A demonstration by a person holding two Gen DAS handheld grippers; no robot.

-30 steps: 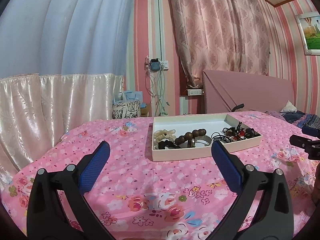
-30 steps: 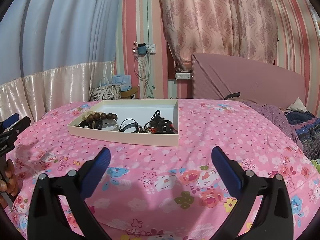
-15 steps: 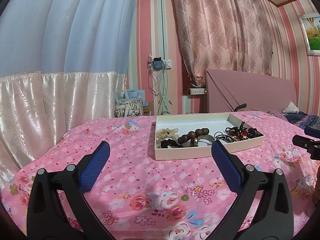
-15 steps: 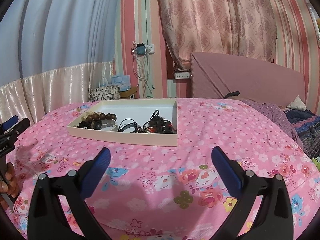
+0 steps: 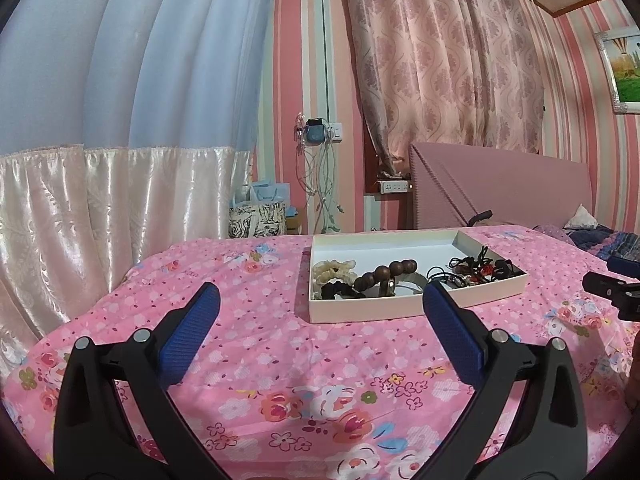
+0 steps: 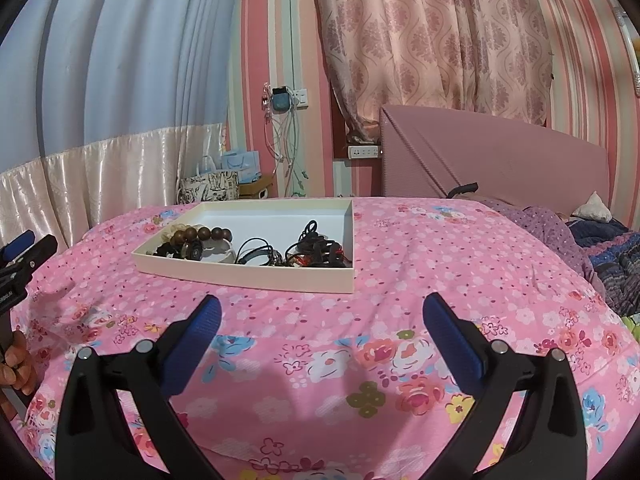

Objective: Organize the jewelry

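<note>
A shallow cream box lies on the pink flowered bedspread. Inside it sit a brown wooden bead bracelet, a cream scrunchie, a black hair tie and a tangle of black cords with red bits. My left gripper stands open, short of the box's near left corner, with nothing between its blue pads. My right gripper is open too, just before the box's near edge, and holds nothing.
The bedspread slopes off at the left and right. A padded pink headboard, curtains and striped walls stand behind. Bags sit on the floor beyond the bed. A hand holds the other gripper at the left edge.
Both views have shifted only slightly: the box sits a little further right in the left wrist view. Both grippers stay open and nothing in the box has moved.
</note>
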